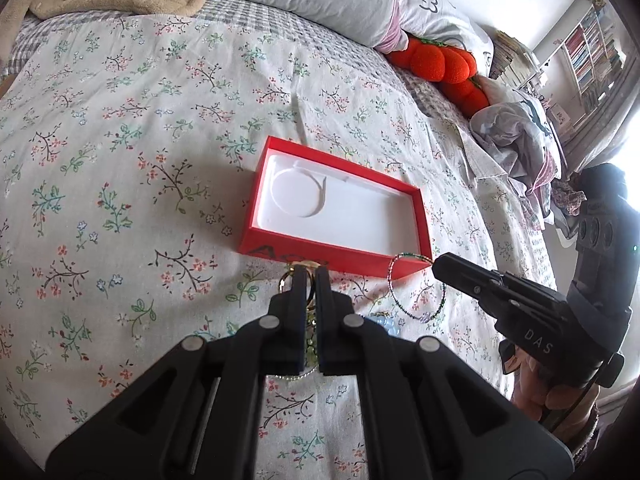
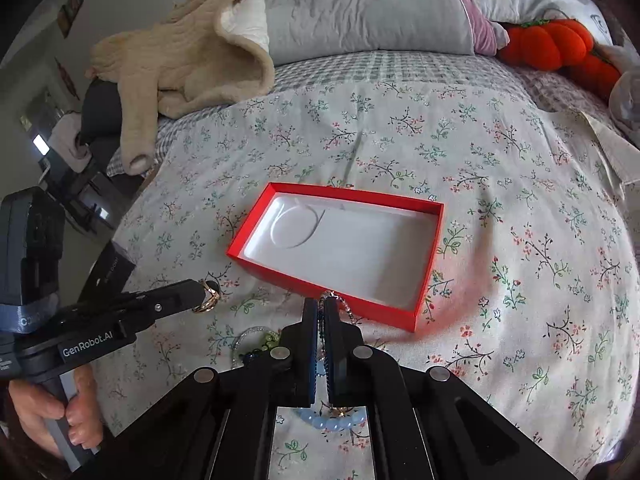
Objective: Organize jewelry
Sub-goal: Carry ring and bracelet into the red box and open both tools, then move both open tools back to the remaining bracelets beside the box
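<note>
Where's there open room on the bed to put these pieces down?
The red box has an empty white tray, free across its whole floor. The floral sheet is bare right of the box and behind it, up to the grey pillow. Crowded: the near side, where the blue bead bracelet and other jewelry lie under both grippers.

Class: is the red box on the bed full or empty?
Empty. The red box shows only its bare white moulded liner; no jewelry lies inside.

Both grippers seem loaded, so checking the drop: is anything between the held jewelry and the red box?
Nothing visible. The left gripper holds a gold ring, the right gripper a beaded bracelet; the red box is open, its white tray bare.
</note>
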`<action>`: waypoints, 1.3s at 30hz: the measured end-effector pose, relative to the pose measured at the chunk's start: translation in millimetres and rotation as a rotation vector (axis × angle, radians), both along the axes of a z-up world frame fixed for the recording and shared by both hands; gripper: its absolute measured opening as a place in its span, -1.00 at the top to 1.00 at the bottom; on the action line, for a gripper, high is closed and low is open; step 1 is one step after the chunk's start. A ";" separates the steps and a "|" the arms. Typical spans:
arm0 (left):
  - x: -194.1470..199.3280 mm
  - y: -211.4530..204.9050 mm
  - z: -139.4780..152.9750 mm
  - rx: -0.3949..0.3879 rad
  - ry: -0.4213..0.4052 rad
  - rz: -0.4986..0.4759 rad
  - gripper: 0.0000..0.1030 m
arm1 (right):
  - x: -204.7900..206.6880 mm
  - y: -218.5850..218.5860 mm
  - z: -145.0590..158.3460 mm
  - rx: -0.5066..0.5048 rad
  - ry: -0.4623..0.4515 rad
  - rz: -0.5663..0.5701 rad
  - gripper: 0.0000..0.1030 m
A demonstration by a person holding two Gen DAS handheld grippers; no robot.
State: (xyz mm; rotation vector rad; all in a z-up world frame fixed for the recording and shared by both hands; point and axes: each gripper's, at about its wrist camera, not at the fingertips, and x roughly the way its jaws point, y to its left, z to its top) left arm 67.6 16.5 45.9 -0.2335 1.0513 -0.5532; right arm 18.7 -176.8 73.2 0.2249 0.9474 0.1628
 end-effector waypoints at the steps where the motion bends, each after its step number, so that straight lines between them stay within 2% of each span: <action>1: 3.6 -1.7 2.0 -0.012 -0.009 0.002 0.91 | 1.5 -1.9 3.6 0.010 -0.012 -0.010 0.95; 7: 23.9 -14.3 -0.3 -0.051 -0.051 0.021 0.91 | 18.3 -3.9 18.9 0.066 -0.076 -0.050 0.95; 11: 33.5 -23.9 -9.3 -0.054 -0.065 0.025 0.91 | 32.3 -4.2 13.9 0.101 -0.087 -0.064 0.94; 21: 47.3 -41.7 -30.9 0.012 -0.056 0.041 0.91 | 51.2 -33.8 -36.0 0.097 0.013 -0.176 0.94; 28: 48.7 -44.8 -32.9 0.008 -0.052 0.053 0.90 | 50.6 -43.4 -43.2 0.091 0.050 -0.199 0.92; 30: 46.5 -44.9 -29.6 0.021 -0.056 0.050 0.85 | 49.6 -44.9 -40.5 0.101 0.062 -0.192 0.77; 32: 43.9 -43.9 -25.1 0.051 -0.069 0.055 0.70 | 46.4 -45.6 -36.3 0.095 0.072 -0.189 0.77; 36: 35.2 -39.4 -15.8 0.092 -0.077 0.053 0.58 | 34.6 -46.3 -24.1 0.091 0.064 -0.183 0.71; 39: 25.4 -35.2 -9.8 0.126 -0.086 0.051 0.34 | 22.9 -45.3 -18.7 0.072 0.067 -0.176 0.53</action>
